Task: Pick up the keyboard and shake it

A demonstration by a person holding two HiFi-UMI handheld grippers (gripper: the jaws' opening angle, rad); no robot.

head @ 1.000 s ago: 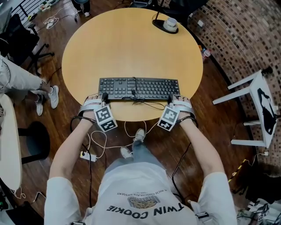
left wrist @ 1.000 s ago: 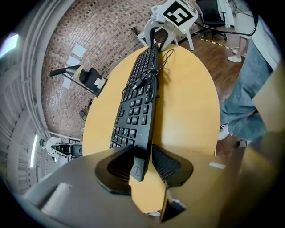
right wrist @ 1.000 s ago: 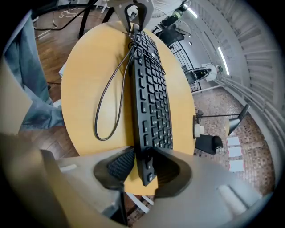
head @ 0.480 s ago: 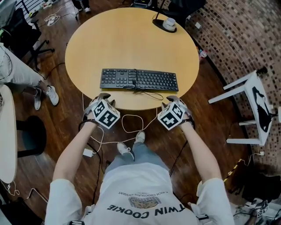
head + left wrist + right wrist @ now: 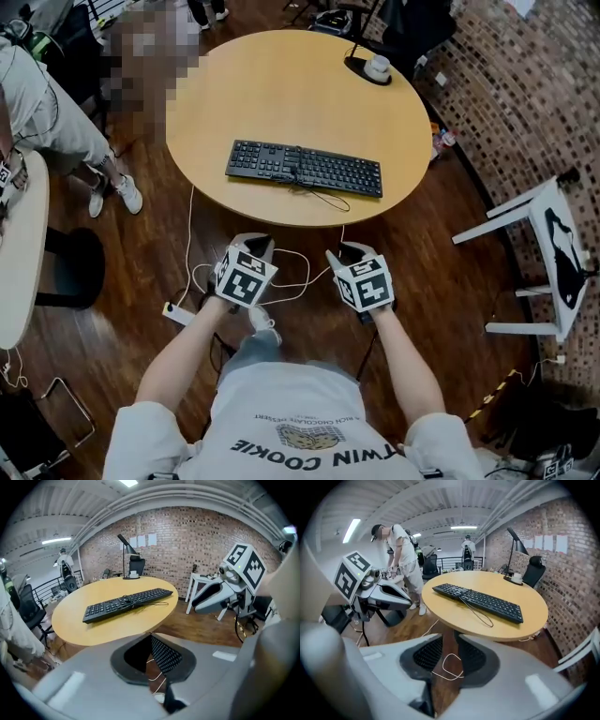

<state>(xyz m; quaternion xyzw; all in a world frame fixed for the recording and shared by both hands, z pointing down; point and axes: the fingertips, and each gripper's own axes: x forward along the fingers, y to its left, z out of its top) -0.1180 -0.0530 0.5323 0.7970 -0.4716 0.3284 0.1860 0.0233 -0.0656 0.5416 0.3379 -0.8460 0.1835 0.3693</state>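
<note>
Both grippers empty: left gripper (image 5: 253,244) just shut, right gripper (image 5: 351,249) narrowing, part-open; keyboard (image 5: 304,169) lies by near edge of table (image 5: 244,94), so pickup & shake look undone

Even, bright; fisheye edges, possibly soft.

You hold the left gripper (image 5: 253,246) and the right gripper (image 5: 354,251) side by side above the wooden floor (image 5: 450,234), just short of the round table (image 5: 281,84). The black keyboard (image 5: 304,169) lies flat on the table, well apart from both grippers.
</note>
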